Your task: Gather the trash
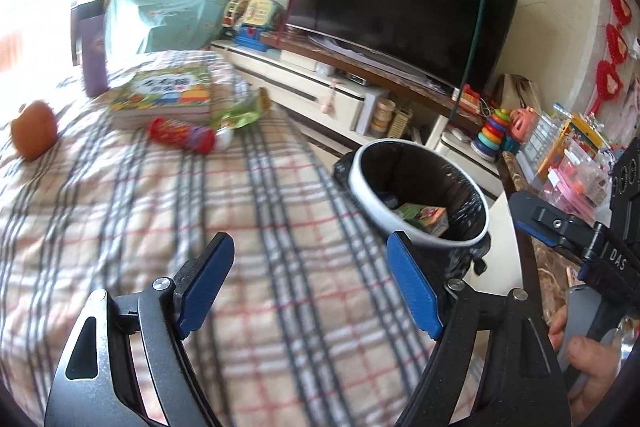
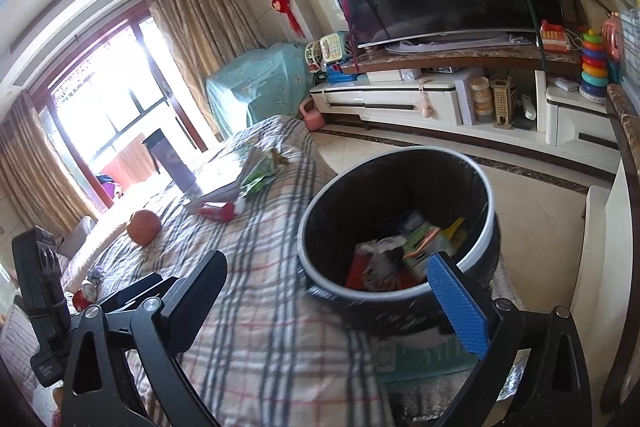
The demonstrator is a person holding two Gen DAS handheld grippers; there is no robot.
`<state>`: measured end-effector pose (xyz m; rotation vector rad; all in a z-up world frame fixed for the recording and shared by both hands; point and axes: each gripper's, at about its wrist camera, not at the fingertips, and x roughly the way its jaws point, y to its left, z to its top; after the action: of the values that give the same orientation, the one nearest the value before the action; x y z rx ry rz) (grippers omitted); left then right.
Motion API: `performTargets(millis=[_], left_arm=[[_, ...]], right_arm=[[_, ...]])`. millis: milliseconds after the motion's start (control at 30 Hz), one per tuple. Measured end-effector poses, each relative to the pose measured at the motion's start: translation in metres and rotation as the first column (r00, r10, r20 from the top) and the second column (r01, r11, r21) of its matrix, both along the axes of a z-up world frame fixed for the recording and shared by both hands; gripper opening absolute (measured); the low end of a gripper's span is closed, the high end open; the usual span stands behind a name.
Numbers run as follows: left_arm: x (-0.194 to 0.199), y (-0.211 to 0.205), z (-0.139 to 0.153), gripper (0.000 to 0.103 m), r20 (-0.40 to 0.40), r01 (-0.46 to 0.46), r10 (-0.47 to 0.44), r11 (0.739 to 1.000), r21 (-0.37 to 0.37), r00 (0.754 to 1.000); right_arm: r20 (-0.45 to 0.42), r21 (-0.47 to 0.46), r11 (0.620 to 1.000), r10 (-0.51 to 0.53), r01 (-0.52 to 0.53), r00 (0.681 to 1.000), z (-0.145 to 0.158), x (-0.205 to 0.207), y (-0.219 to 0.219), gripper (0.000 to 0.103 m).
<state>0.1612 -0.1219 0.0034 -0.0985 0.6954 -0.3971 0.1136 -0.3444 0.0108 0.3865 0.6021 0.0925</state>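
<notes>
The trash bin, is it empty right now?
No. In the right wrist view the trash bin already holds a green carton and other crumpled wrappers at its bottom.

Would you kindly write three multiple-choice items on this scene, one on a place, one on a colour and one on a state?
1. Where does the red wrapper lie?
A. in the bin
B. on the checked blanket, beside the book
C. on the TV stand

2. What colour is the rim of the trash bin?
A. white
B. red
C. green

3. How do the jaws of the left gripper stand?
A. shut on a wrapper
B. shut on nothing
C. open, holding nothing

Answers:
1 B: it rests on the checked blanket in front of the book.
2 A: a white ring tops the black liner.
3 C: only blanket shows between its blue pads.
</notes>
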Motion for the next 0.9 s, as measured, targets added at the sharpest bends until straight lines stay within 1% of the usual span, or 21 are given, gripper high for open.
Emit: performTargets(millis=[100, 200, 267, 300, 367, 467, 600, 767, 900], left_arm=[[-0.011, 0.018, -0.002, 0.081, 0.001, -0.028, 0.028, 1.0, -0.011, 1.0], [-0.025, 0.032, 0.002, 0.081, 0.03, -0.046, 0.047, 0.999, -0.019, 0.998], [-0.037, 0.039, 0.007, 0.082, 0.067, -0.063, 0.064, 0.998, -0.022, 0.996], [-0.043, 0.042, 0.009, 0.083, 0.088, -0.074, 0.075, 0.997, -0.023, 0.993], [-0.056, 0.047, 0.012, 0.093, 0.132, -0.103, 0.105, 0.994, -0.022, 0.986], [-0.08, 0.057, 0.014, 0.103, 0.213, -0.173, 0.174, 0.985, -0.022, 0.962], [-0.097, 0.064, 0.015, 0.103, 0.259, -0.215, 0.209, 0.977, -0.005, 0.943], [-0.115, 0.067, 0.012, 0.103, 0.323, -0.285, 0.255, 0.957, 0.048, 0.911], [-0.119, 0.069, 0.006, 0.103, 0.328, -0.315, 0.278, 0.947, 0.064, 0.903]], right_arm=[[0.023, -0.019, 1.0, 0.004, -0.003, 1.0, 0.004, -0.01, 0.013, 0.101], [0.069, -0.058, 0.998, 0.002, 0.002, 0.998, 0.016, -0.022, 0.025, 0.101], [0.131, -0.082, 0.996, -0.011, 0.022, 0.991, 0.026, -0.036, 0.032, 0.102], [0.182, -0.098, 0.994, -0.026, 0.045, 0.983, 0.03, -0.046, 0.037, 0.103], [0.242, -0.124, 0.989, -0.05, 0.082, 0.969, 0.035, -0.06, 0.044, 0.103], [0.283, -0.153, 0.982, -0.064, 0.111, 0.957, 0.034, -0.073, 0.051, 0.103], [0.303, -0.17, 0.979, -0.059, 0.115, 0.951, 0.027, -0.083, 0.055, 0.103], [0.299, -0.196, 0.974, -0.05, 0.112, 0.953, 0.014, -0.089, 0.061, 0.103], [0.293, -0.21, 0.972, -0.044, 0.11, 0.955, 0.006, -0.092, 0.064, 0.103]])
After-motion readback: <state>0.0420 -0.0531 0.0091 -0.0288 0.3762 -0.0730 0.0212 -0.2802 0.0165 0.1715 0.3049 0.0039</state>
